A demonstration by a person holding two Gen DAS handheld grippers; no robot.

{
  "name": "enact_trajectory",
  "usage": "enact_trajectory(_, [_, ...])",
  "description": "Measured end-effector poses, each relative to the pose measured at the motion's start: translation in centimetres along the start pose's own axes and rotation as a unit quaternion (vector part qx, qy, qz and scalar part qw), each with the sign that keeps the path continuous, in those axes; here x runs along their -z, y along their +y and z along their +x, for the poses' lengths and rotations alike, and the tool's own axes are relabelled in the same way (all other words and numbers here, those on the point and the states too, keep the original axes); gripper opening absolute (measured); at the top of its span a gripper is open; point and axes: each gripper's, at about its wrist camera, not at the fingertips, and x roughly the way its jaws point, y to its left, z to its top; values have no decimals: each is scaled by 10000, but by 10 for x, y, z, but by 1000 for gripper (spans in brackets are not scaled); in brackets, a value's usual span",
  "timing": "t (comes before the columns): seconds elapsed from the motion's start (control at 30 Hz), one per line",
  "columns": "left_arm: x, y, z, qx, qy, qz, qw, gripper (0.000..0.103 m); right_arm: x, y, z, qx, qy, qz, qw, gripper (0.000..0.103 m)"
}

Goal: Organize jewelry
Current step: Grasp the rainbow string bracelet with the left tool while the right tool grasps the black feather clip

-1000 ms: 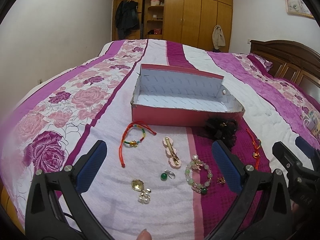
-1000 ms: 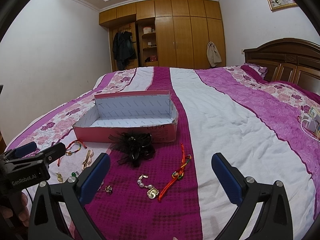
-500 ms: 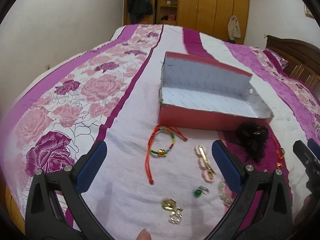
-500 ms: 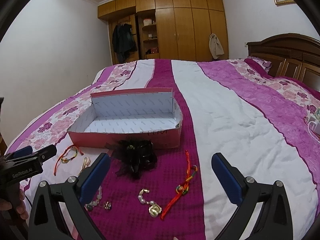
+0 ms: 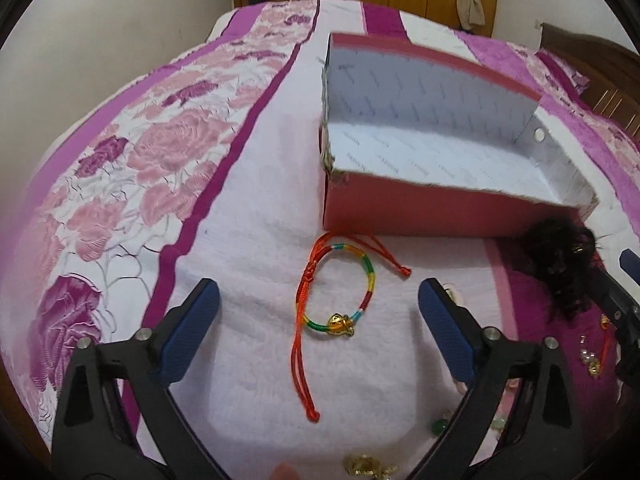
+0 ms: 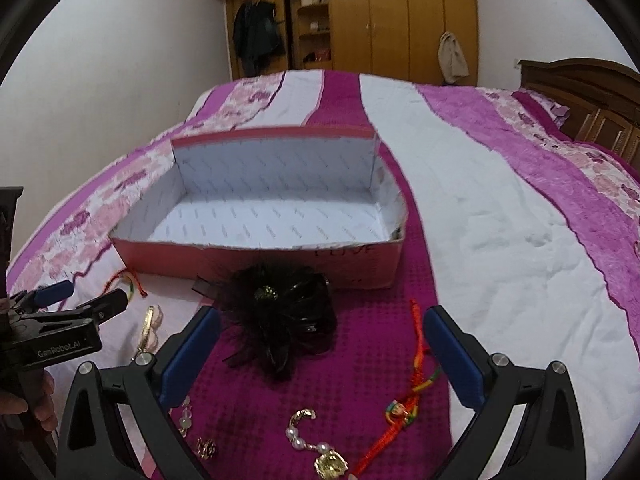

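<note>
Wardrobe doors are closing off the far end of a room where a striped bed (image 6: pixel 480 208) is carrying an open red box (image 6: pixel 256 256). Just before the box, a rainbow bracelet (image 5: pixel 340 280) is lying flat between the left tool's (image 5: pixel 318 336) wide, empty jaws, which have just been narrowing slightly. Only the right view is showing the pearl charm (image 6: pixel 316 448), the red cord (image 6: pixel 404 408) and the whole black hair flower (image 6: pixel 280 312), which is sitting between the right tool's (image 6: pixel 320 356) open jaws, untouched; the left view is catching only the flower's edge.
</note>
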Motion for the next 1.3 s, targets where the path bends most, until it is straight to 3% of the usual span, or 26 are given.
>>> enact_trajectory(0.33, [2,1,22,-16,284,125,9995,87,1,12,41,26,627,-254,9977,102])
enact_trajectory(0.5, [3,-1,24,-15,350,182,9992,88,9,13,59,-75,1031,-235,9944,90])
enact_trajectory(0.77, [4,-2,22,33,281,284,9992,87,13,10,64,-109,1165,-159,9930,89])
enact_trajectory(0.83, [4,-1,20,72,242,322,9992,81,11,12,63,-122,1162,-163,9930,80])
enact_trajectory(0.97, [5,-3,9,133,112,366,9992,46,8,17,58,-166,1102,-290,9933,52])
enact_trajectory(1.0, [6,-3,7,136,92,349,9993,32,7,18,56,-190,1105,-306,9932,52])
enact_trajectory(1.1, [5,1,3,267,67,213,9994,12,6,17,53,-262,1109,-281,9931,51])
enact_trajectory(1.17, [4,3,0,362,49,155,9992,4,6,15,50,-302,1114,-220,9931,51])
enact_trajectory(1.3, [5,2,-8,415,-12,162,9990,2,5,14,42,-403,1100,-118,9930,51])
